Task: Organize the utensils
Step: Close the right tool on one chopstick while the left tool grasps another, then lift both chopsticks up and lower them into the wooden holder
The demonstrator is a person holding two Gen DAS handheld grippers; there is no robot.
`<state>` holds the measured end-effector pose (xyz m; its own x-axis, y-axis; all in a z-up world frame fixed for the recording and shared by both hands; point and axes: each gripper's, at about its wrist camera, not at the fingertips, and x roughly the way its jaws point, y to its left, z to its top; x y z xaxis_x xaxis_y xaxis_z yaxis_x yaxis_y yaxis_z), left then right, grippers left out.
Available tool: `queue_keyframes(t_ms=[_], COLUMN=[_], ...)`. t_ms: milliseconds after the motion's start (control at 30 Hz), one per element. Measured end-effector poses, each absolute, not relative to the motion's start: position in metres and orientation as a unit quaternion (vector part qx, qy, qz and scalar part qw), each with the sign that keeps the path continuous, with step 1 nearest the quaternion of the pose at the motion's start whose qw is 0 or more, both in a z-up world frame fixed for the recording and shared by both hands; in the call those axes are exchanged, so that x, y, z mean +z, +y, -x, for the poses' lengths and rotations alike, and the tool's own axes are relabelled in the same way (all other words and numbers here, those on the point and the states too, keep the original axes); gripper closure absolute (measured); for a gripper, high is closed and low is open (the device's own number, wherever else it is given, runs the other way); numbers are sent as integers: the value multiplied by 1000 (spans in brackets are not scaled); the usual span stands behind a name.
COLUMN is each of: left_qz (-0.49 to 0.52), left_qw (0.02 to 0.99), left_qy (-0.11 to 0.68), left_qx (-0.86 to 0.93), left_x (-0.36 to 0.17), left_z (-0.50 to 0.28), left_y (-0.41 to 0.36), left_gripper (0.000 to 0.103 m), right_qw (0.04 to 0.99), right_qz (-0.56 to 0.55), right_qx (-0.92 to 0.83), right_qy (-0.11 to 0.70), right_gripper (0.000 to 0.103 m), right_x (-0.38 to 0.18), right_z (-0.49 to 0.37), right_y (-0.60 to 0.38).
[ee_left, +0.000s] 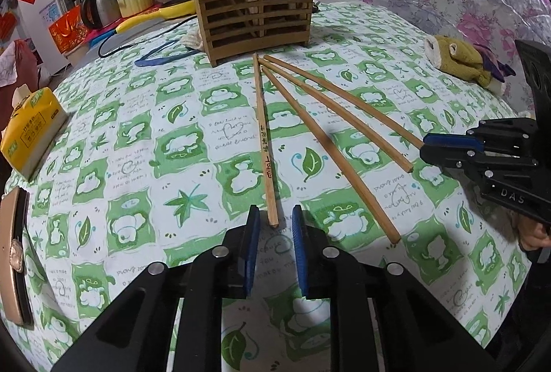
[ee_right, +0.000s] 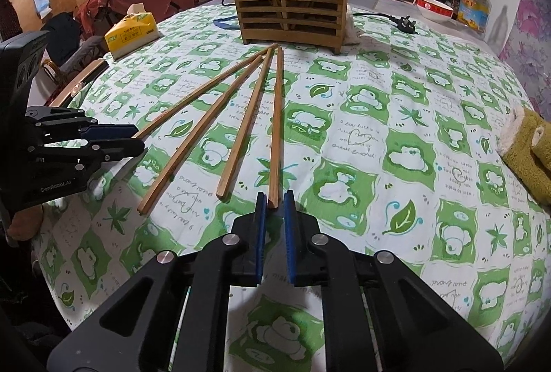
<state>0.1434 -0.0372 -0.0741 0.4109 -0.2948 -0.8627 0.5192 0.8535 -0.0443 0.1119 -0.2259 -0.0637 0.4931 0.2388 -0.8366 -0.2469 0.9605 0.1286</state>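
Several wooden chopsticks fan out on the green-patterned tablecloth from the foot of a slatted wooden holder (ee_left: 255, 14) (ee_right: 292, 7) that has more chopsticks standing in it. My left gripper (ee_left: 275, 212) (ee_right: 139, 137) is at the near end of the leftmost chopstick (ee_left: 263, 131) (ee_right: 203, 93). That end lies between the blue pads with a gap on each side. My right gripper (ee_right: 275, 200) (ee_left: 423, 145) is shut on the near end of the rightmost chopstick (ee_right: 277, 124) (ee_left: 344, 93). The two middle chopsticks (ee_left: 330, 151) lie free.
A yellow tissue pack (ee_left: 31, 127) (ee_right: 132, 31) sits at the table's left. A plush toy (ee_left: 461, 59) (ee_right: 527, 151) lies at the right. A flat case (ee_left: 13, 255) rests on the left edge. A plug (ee_right: 403, 22), bowl (ee_right: 434, 7) and bottle (ee_right: 475, 0) stand behind the holder.
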Motion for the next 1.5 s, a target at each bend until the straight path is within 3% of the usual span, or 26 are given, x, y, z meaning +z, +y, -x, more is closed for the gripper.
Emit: queue_keyframes(t_ms=[100, 133, 400, 733, 1100, 1267, 1400, 1500], left_qz=[-116, -115, -109, -102, -77, -23, -4, 6], left_qw=[833, 833, 843, 889, 907, 926, 943, 934], left_qy=[483, 483, 471, 378, 341, 301, 272, 306], left_qx=[-242, -245, -235, -237, -235, -226, -193, -182], left_x=[-74, -73, -60, 62, 156, 209, 216, 182], left_z=[-143, -142, -134, -144, -213, -253, -285, -314], left_y=[-38, -38, -36, -49, -79, -74, -70, -71], left_gripper=[87, 97, 97, 97, 97, 97, 97, 97], right_qw=[864, 865, 897, 950, 960, 972, 983, 982], right_qz=[2, -2, -2, 2, -4, -46, -67, -67], right_qx=[141, 142, 116, 103, 96, 86, 61, 39], right_qy=[483, 482, 426, 295, 264, 212, 161, 172], right_gripper=[95, 96, 96, 96, 96, 96, 96, 96], right_x=[-64, -63, -43, 72, 141, 188, 206, 182], right_z=[-112, -112, -97, -89, -160, -201, -231, -257], right_y=[-227, -228, -234, -233, -225, -231, -233, -233])
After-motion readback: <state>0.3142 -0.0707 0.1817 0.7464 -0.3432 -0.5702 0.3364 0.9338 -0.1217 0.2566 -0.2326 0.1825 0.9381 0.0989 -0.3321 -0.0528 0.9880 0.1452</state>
